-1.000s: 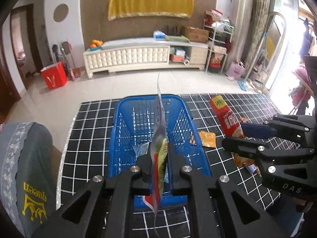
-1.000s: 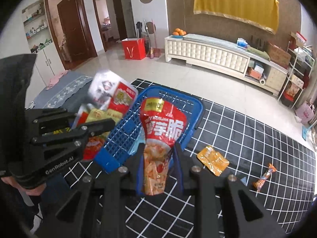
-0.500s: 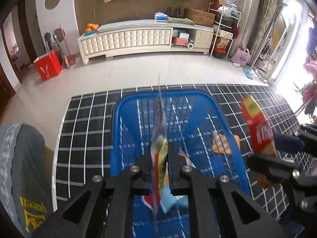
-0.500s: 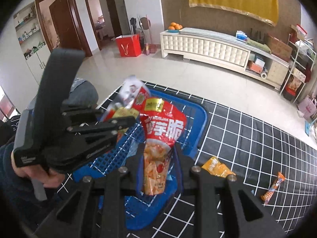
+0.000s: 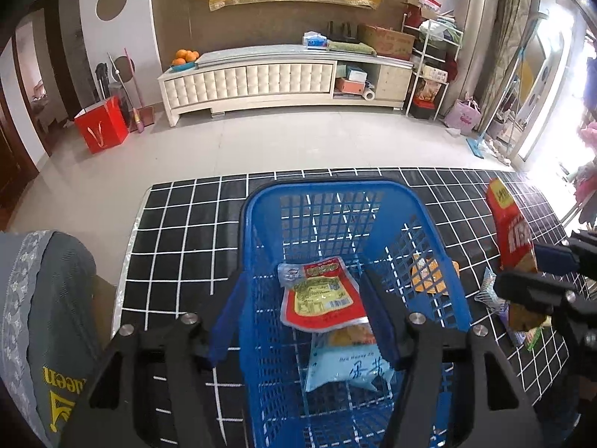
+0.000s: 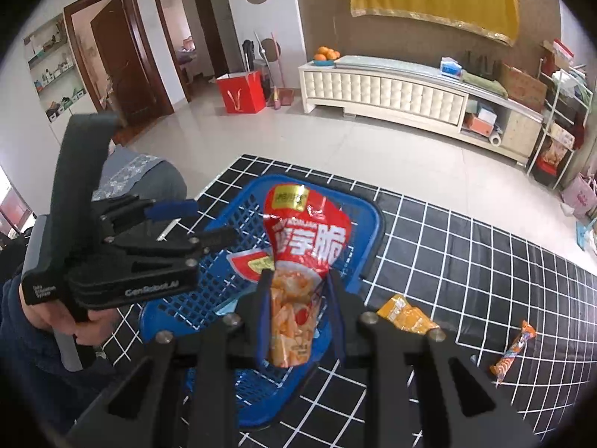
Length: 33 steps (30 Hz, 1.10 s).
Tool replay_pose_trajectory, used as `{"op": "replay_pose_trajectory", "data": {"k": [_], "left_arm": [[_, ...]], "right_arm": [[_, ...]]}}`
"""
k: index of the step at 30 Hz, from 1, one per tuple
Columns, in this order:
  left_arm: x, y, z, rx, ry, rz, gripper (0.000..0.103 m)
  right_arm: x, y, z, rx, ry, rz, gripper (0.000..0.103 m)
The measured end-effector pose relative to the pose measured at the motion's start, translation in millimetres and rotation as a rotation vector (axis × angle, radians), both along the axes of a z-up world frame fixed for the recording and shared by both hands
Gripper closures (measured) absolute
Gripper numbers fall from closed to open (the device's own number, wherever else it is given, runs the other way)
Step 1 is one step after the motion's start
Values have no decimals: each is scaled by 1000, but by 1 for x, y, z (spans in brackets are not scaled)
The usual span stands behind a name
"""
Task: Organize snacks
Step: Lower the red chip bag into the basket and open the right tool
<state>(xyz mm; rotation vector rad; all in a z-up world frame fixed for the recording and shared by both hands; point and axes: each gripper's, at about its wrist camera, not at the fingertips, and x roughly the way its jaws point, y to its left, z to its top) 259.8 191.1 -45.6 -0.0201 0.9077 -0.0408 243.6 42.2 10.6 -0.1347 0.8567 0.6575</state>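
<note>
A blue mesh basket (image 5: pixel 335 194) stands on the black grid mat (image 5: pixel 179 231). My left gripper (image 5: pixel 298 317) hangs over the basket, its jaws opening, with nothing between the pads. Below it a red-and-yellow snack packet (image 5: pixel 321 298) lies flat in the basket on a pale blue packet (image 5: pixel 347 369). My right gripper (image 6: pixel 298 317) is shut on a red snack bag (image 6: pixel 309 239), held upright over the basket's (image 6: pixel 373 220) right rim. The same bag (image 5: pixel 511 231) shows at the right edge of the left wrist view. The left gripper (image 6: pixel 201 224) appears at the left of the right wrist view.
An orange packet (image 6: pixel 406 315) and a long orange wrapped snack (image 6: pixel 513 351) lie on the mat right of the basket. A grey cushion (image 5: pixel 41 321) sits at the mat's left edge. A white cabinet (image 5: pixel 283 78) and a red box (image 5: pixel 100 125) stand far back.
My left gripper opened and let go of the red-and-yellow packet, which now lies flat in the basket. The left gripper also moved forward over the basket. The right gripper kept its bag.
</note>
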Motion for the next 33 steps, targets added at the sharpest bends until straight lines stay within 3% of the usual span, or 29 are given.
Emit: {"op": "replay_pose_trajectory", "data": {"k": [7, 9, 13, 29, 33], "left_arm": [[-22, 6, 14, -17, -23, 15, 43], [-27, 7, 17, -15, -32, 15, 35], [-33, 7, 18, -3, -36, 16, 35], [-10, 14, -2, -24, 16, 65, 35], [-5, 16, -10, -28, 36, 68, 35]], "right_arm": [[-2, 5, 3, -2, 14, 8, 71], [0, 9, 2, -10, 22, 6, 71], [8, 18, 2, -35, 17, 3, 71], [60, 42, -34, -137, 73, -26, 71], [67, 43, -41, -161, 50, -51, 68]]}}
